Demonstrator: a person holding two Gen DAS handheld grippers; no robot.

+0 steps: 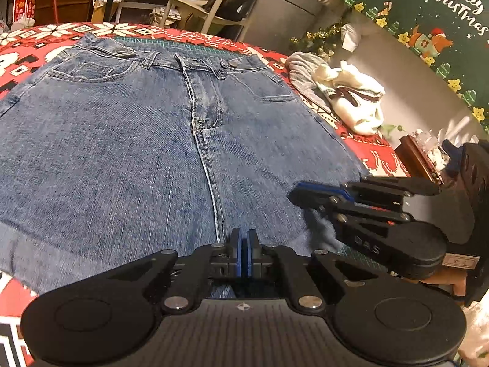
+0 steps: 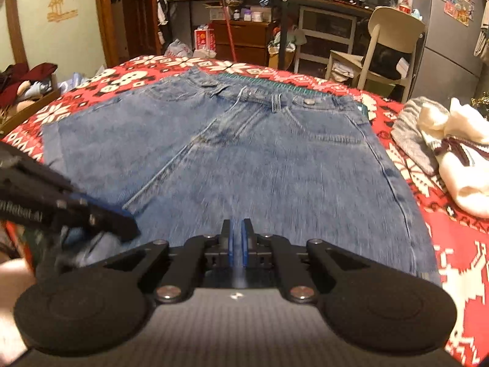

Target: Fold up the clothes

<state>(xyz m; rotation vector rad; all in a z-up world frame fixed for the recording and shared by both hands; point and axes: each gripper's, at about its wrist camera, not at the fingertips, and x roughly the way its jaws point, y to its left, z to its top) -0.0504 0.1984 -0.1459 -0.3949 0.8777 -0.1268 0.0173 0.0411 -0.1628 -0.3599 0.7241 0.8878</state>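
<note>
Blue jeans [image 1: 122,137] lie flat on the red patterned table cover [image 1: 30,49], waistband at the far side. In the left wrist view my left gripper [image 1: 244,238] is shut at the near edge of the denim, with cloth showing just behind its blue pads. My right gripper [image 1: 293,195] comes in from the right, shut, with bunched denim hanging under its tip. In the right wrist view the jeans [image 2: 259,159] fill the middle; my right gripper [image 2: 237,238] is pinched on a thin layer of denim. The left gripper [image 2: 131,229] at the left has cloth gathered below it.
A white garment with dark trim [image 1: 357,98] [image 2: 458,165] and a grey one [image 2: 409,128] lie on the cover to the right of the jeans. A green mat edge [image 2: 275,82] shows beyond the waistband. A chair [image 2: 388,46] and cluttered shelves stand behind the table.
</note>
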